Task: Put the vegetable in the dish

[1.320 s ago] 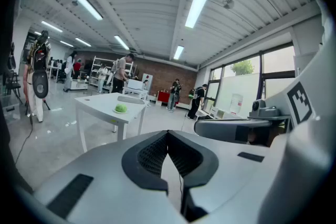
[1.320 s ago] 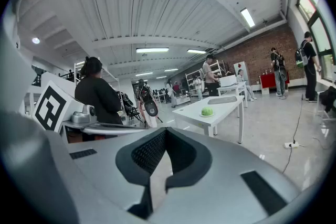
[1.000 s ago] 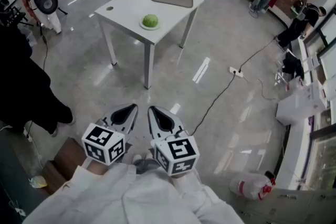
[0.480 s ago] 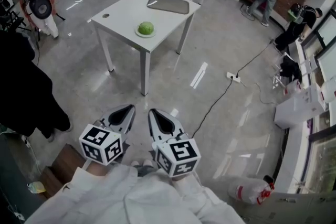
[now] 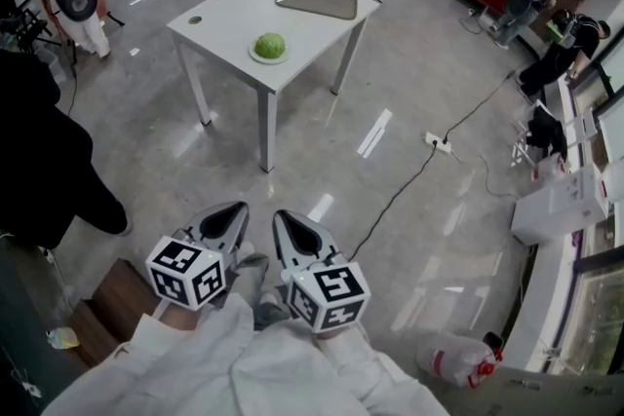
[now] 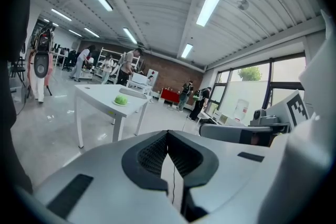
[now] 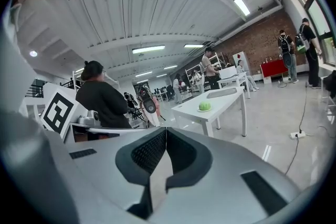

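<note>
A green round vegetable (image 5: 270, 45) rests in a small pale dish (image 5: 255, 56) near the front edge of a white table (image 5: 234, 15). The same vegetable (image 6: 121, 99) shows far off in the left gripper view and, likewise distant, the vegetable (image 7: 204, 106) in the right gripper view. My left gripper (image 5: 232, 212) and right gripper (image 5: 284, 218) are held close to my body, several steps short of the table. Both are shut, tips meeting, with nothing between them.
A grey flat tray (image 5: 317, 0) lies at the table's far side. A person in black (image 5: 44, 161) stands at my left. A cable (image 5: 409, 180) and power strip (image 5: 437, 141) cross the floor at right. A white bag (image 5: 458, 360) lies by the right wall.
The view has shifted slightly as I step; the table sits a little lower and nearer in the head view. Both grippers stay shut and close to my body.
</note>
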Tool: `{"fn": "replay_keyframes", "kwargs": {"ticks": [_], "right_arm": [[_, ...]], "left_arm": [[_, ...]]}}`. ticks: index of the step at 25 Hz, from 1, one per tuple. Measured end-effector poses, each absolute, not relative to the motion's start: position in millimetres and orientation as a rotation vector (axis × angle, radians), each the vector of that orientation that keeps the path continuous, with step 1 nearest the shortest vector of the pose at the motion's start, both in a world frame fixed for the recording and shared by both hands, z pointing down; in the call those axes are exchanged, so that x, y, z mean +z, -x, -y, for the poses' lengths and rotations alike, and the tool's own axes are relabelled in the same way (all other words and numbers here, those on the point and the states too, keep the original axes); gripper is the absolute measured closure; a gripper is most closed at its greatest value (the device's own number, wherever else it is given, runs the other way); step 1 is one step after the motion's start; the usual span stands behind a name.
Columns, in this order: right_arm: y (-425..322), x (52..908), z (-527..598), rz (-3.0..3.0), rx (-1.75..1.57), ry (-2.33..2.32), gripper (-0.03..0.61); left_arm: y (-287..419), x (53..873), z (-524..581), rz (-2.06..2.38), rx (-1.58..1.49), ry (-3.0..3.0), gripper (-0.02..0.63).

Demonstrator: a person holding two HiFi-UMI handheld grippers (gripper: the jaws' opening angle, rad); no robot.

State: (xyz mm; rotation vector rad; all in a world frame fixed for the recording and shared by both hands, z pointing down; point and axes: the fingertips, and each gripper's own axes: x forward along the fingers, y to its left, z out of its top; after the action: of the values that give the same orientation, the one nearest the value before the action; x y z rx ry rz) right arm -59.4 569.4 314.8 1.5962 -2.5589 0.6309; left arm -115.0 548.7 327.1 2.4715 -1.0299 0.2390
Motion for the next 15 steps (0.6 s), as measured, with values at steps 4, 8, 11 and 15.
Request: {"fn": "replay_keyframes", "kwargs": {"ticks": [4,8,11,15], "right_arm": [[52,317,-541,2.561,0.647,-1.613,0.566],[50,324,-498,2.548,0.667,-1.623,0.566],[48,326,-460,2.538,0.678,-1.641,0.566],[50,316,-399,2.528,0.665,-1.68,0.566]], "left_arm": [[108,333,-521,1.011,0.259,-2.472,0.606],[109,346,-483,0.989,0.283,-2.446,0.606],[112,351,-446,0.975,0.298,-2.438,0.606],[108,338,-379,0.926,0.294,-2.474,0.606]]}}
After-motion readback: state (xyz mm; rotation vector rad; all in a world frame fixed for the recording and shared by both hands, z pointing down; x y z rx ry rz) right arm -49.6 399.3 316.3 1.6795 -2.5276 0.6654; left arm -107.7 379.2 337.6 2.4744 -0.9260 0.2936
